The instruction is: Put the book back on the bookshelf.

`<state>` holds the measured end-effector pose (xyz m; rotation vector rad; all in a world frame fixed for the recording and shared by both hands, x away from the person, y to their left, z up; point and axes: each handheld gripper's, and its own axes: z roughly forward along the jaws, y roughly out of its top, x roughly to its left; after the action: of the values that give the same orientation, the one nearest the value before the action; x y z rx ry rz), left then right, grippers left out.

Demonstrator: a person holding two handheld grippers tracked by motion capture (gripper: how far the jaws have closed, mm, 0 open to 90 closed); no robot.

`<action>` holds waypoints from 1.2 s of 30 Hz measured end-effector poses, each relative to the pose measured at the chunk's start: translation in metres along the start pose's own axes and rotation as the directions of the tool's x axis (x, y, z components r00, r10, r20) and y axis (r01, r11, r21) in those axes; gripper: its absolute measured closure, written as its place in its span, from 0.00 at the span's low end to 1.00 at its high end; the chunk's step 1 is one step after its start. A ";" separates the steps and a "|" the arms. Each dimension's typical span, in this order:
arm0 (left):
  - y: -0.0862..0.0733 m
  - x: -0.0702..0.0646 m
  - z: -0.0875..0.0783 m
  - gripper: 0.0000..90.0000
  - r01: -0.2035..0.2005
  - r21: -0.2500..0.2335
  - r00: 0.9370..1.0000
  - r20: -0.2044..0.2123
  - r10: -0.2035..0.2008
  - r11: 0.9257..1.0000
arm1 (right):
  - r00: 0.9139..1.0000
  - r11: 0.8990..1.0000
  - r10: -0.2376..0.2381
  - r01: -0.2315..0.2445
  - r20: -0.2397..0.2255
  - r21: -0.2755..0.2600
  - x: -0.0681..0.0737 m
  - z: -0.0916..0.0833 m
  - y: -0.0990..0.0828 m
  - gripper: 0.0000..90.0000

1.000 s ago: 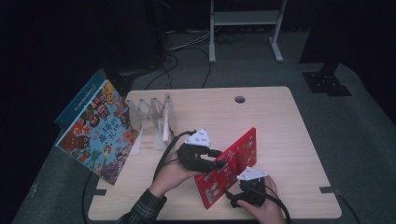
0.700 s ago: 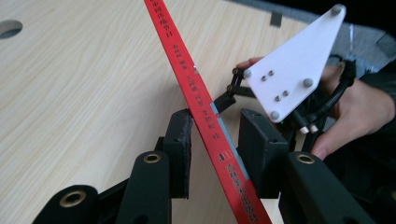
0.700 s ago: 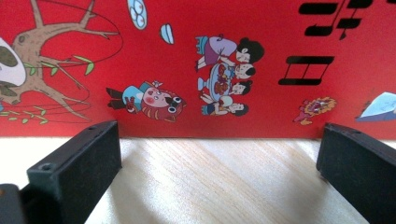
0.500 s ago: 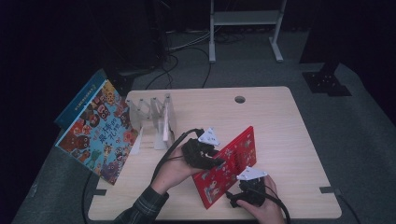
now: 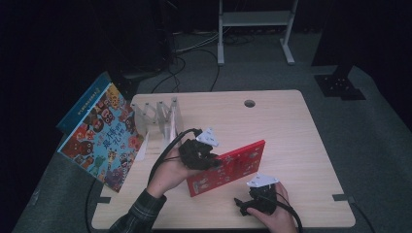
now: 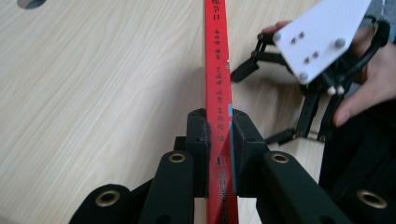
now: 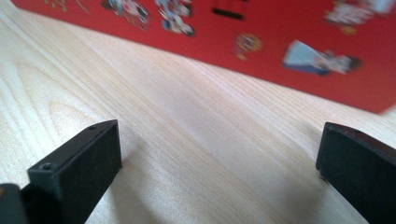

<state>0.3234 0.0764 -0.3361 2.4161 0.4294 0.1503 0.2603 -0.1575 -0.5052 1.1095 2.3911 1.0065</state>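
The left gripper [image 6: 218, 140], jaws just closing, pinches the red book [image 5: 228, 166] upright mid-table [image 5: 291, 121]; right gripper [image 5: 255, 199] gapes beside it; best keep the book vertical toward the rack [image 5: 158, 116].

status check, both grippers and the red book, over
Left gripper just closed, clamped on the red book, held upright on the table. Right gripper open, empty, beside it. Path to clear rack unobstructed.

The left claw [image 6: 218, 135] has just closed into a pinching grip; the right claw [image 7: 219, 172] rests spread wide.
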 end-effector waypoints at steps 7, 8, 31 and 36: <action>0.001 0.004 -0.001 0.82 -0.004 0.025 1.000 0.003 0.004 1.000 | 1.000 1.000 -0.002 0.002 0.002 -0.002 0.000 0.000 0.000 0.00; 0.003 0.004 0.000 0.80 -0.006 0.039 1.000 0.006 0.006 0.999 | 1.000 1.000 -0.002 0.002 0.002 -0.002 0.000 0.000 0.000 0.00; 0.069 0.014 0.043 0.80 -0.061 0.157 0.998 0.035 0.057 0.986 | 1.000 1.000 -0.009 0.009 -0.002 -0.001 -0.001 0.000 0.000 0.00; 0.077 0.010 0.050 0.84 -0.071 0.178 0.997 0.034 0.066 0.982 | 1.000 1.000 -0.009 0.009 -0.003 -0.003 -0.001 0.000 0.000 0.00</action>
<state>0.3642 -0.0058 -0.3259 2.6080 0.3606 0.1124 0.2607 -0.1582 -0.5052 1.0967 2.3939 1.0089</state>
